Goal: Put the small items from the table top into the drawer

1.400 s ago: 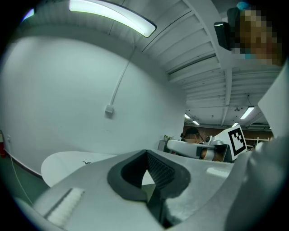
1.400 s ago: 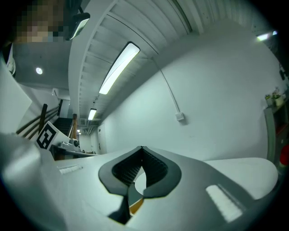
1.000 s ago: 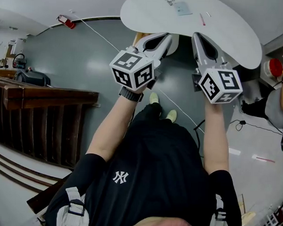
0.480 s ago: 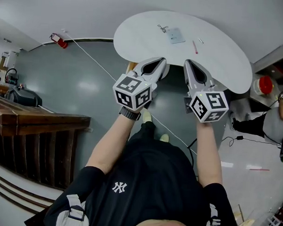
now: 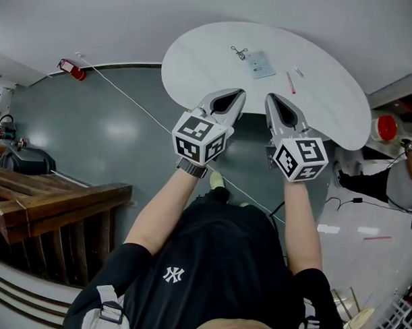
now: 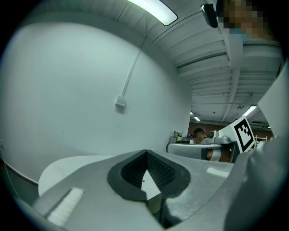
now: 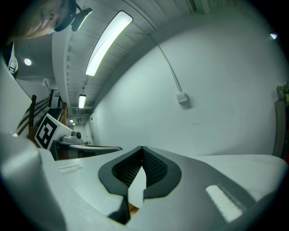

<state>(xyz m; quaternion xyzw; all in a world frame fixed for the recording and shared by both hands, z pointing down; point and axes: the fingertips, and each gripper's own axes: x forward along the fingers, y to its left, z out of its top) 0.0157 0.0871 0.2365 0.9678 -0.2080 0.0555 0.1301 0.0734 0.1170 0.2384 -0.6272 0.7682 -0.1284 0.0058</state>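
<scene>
The small items lie well apart from both tools. A pale blue card (image 5: 259, 64) sits flat near the far side of the white tabletop (image 5: 196, 62). Just left of the card is a small dark wire-like piece (image 5: 238, 51). To the card's right lie a slim red stick (image 5: 290, 82) and, beyond it, a tiny white piece (image 5: 299, 72). All are too small to identify more closely.

They look light and should need little squeeze. The card looks thin and flush with the surface, so it is probably the awkward one. It is best nipped at a corner, or slid towards the tabletop's rim first. The stick may roll, so a pinch across its middle seems safest. The wire-like piece could be taken by one of its loops.

Nearer than the card, at the tabletop's near rim, the left tool (image 5: 230, 100) and right tool (image 5: 279, 106) hang side by side above the dark floor (image 5: 126, 124). In each tool's own view the jaws meet at their tips with nothing between them, so both are clenched on nothing. No drawer shows in any view.
</scene>
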